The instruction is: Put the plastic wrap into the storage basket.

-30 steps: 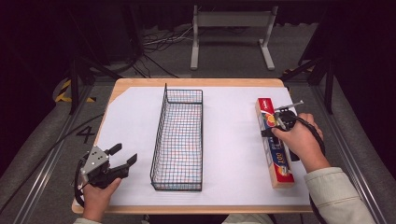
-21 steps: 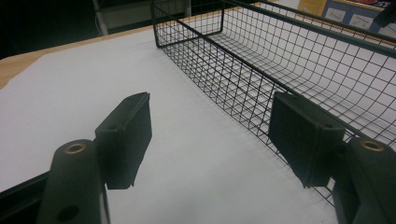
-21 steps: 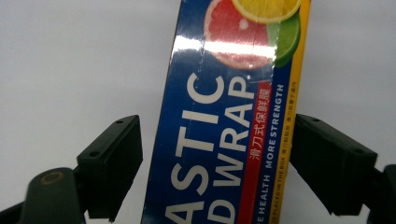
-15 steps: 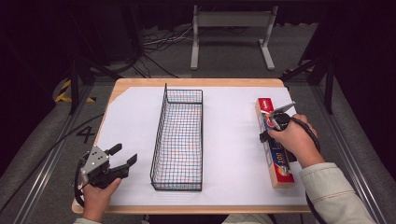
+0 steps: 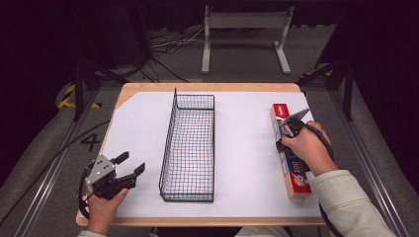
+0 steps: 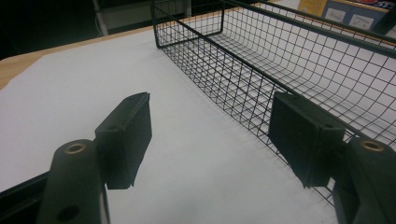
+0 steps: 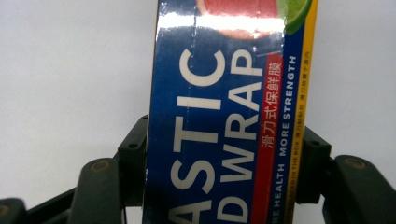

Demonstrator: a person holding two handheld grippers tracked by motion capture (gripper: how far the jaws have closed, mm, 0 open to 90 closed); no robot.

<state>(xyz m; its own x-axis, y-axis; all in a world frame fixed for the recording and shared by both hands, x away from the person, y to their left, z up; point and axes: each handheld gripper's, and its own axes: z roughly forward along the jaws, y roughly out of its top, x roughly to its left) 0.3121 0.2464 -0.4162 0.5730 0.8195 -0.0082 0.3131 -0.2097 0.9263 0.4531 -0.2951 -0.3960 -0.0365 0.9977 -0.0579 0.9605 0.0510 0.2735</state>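
— White paper covers the wooden desk [image 5: 148, 94], dark floor and cables behind it. What sits on it?

— A black wire basket [image 5: 188, 143] in the middle and a long plastic wrap box [image 5: 291, 163] along the right edge

— Where is the box relative to the right gripper [image 5: 285, 133]?

— Right between its jaws: in the right gripper view the blue box [image 7: 224, 116] runs up from between the two black jaws, one at each long side. They have just been closing, and both appear to meet the box's sides

— And the left gripper [image 5: 129, 165]?

— Its jaws stand wide apart with nothing between them but white paper; in the left gripper view the basket [image 6: 289, 65] runs beside and beyond the right-hand jaw
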